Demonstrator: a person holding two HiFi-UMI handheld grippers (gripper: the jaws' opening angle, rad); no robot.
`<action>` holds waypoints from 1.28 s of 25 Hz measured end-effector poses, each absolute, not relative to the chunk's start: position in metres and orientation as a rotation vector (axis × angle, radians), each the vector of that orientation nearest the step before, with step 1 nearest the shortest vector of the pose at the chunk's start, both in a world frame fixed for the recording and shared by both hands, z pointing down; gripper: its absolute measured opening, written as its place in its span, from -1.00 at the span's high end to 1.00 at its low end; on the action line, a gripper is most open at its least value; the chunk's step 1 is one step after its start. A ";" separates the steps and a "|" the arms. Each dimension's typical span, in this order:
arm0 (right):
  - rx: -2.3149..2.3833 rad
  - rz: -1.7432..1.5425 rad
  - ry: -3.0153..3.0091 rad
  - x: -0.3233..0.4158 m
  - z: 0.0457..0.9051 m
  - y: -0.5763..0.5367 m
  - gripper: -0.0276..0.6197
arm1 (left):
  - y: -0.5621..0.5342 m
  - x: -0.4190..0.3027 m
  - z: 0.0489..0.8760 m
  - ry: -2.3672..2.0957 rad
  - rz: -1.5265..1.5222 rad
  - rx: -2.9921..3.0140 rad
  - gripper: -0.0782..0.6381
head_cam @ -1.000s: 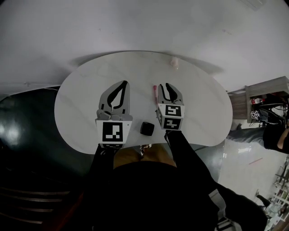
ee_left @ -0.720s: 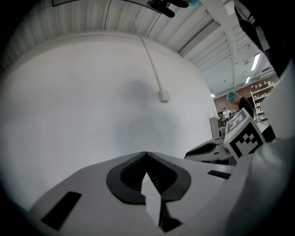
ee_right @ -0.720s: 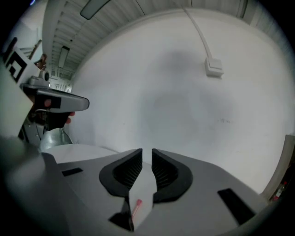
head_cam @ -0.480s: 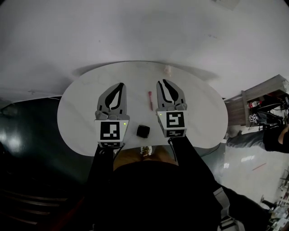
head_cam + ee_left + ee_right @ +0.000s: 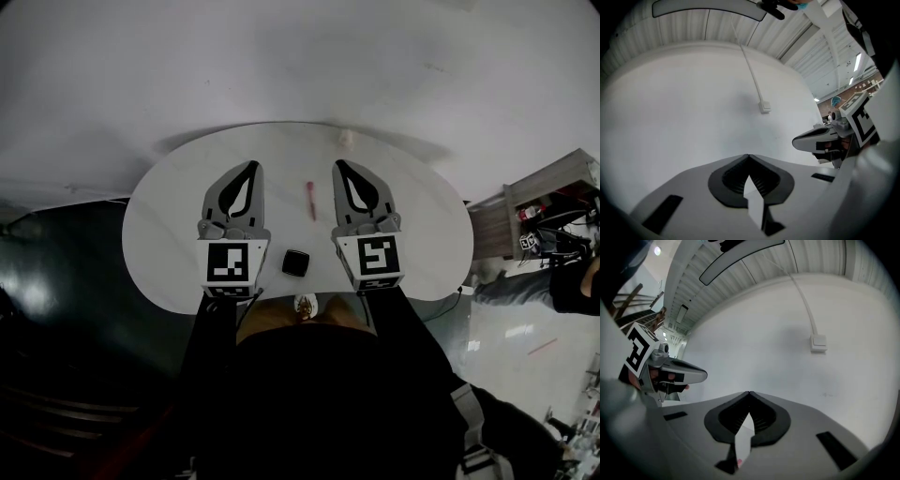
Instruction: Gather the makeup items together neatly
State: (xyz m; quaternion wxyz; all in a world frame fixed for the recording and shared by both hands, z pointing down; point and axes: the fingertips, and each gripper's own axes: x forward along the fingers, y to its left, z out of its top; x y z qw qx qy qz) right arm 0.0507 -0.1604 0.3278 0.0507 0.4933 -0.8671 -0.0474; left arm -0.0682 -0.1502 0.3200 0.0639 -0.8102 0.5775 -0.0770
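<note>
Vs a second ago: the right gripper [image 5: 339, 165] was right against the pink stick [image 5: 311, 200] with its jaws partly apart. Now it sits off to the stick's right with a clear gap, and the stick lies alone on the table [image 5: 169, 216]. The right jaws have just been closing. In the right gripper view [image 5: 749, 393] the tips meet with nothing between them, so it is clenched and empty. The left gripper [image 5: 253, 167] is in much the same spot over the left half of the table. Its tips also meet in the left gripper view [image 5: 749, 155], so it is clenched on nothing, same as before. Both gripper views look at a plain white wall, not at the tabletop. The stick, the black compact [image 5: 296, 263] and the pale item [image 5: 346, 138] keep about the same layout as before.

Counts:
- 2 grippers, both empty.
- 1 table, white and rounded.
- 3 makeup items on it: 1 pink stick, 1 black compact, 1 small pale item.

Where:
- The stick lies mid-table between the two grippers, lengthwise away from the person.
- The compact is near the front edge, between the two marker cubes and apart from the stick.
- The pale item is at the far edge, well apart from both; what it is can't be made out.

The items are spread out, none touching.
</note>
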 end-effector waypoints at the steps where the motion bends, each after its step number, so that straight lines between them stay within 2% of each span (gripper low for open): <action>1: 1.499 -0.147 -2.639 0.051 0.328 -0.160 0.83 | -0.150 -0.068 0.319 1.743 -0.226 -2.445 0.74; 32: 1.474 -0.120 -2.716 0.040 0.320 -0.167 0.83 | -0.154 -0.049 0.310 1.711 -0.189 -2.455 0.74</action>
